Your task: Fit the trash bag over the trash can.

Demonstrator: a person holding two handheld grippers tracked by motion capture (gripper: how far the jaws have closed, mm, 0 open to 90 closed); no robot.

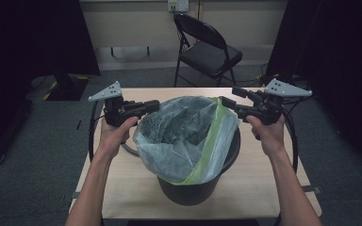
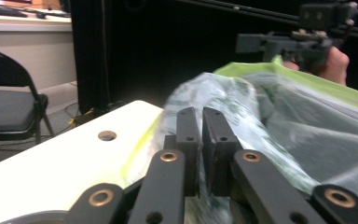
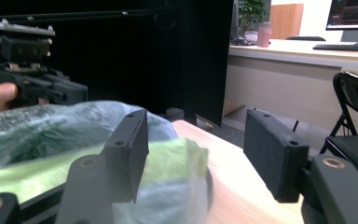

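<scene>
Thin translucent plastic: the bin liner sits in and over the black bucket at the middle of the table, its green drawstring hem draped across the right half of the rim. The work in hand looks like fitting the liner over the bucket.

Handling, my read: the film is very light, limp and slippery, holds no shape and tears if yanked. The best hold is the green hem, which is doubled and stronger. Pinch it at the edge and pull outward and down over the rim, both sides evenly. The bucket is rigid but light and may slide on the wood.

Left gripper: jaws pressed together, pinching a fold of liner at the left rim, clear in the left gripper view.

Right gripper: jaws spread wide apart and holding nothing, with the green hem between and just below them in the right gripper view.

Surface: pale wood tabletop, smooth, with a round hole near one edge.

Room: grey carpet, black curtains on both sides, a black folding chair behind the table, and a desk with a monitor beyond.
</scene>
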